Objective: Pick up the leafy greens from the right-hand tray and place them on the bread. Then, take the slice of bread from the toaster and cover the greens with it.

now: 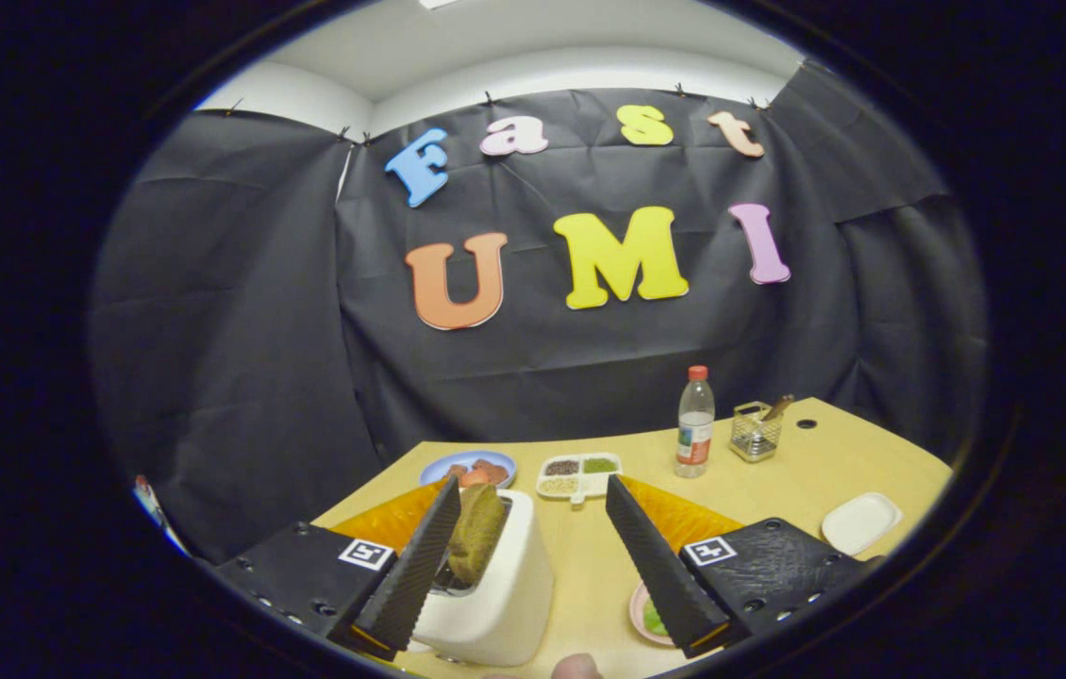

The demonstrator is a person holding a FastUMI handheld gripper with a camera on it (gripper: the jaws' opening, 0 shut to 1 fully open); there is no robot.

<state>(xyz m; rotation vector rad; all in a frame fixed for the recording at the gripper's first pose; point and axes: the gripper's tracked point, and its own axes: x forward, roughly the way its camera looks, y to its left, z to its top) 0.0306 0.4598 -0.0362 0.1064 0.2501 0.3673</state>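
halfway-ish: greens look placed, bread slice not pulled yet

i'm hovering the gripper (533, 556) over the near edge of the table (778, 481) with the fingers spread wide and holding nothing. the bread slice (476, 533) is sitting upright in the toaster (495, 594), right beside my left finger. something green is peeking out on the pink plate (643, 618) by the right finger, so i'm guessing the leafy greens (654, 620) are down, but they're mostly hidden.

Mount: rides the gripper (528, 538), looking forward between its spread fingers.
Facing: across table (778, 471) to wall (toaster (495, 594) close, lower centre).
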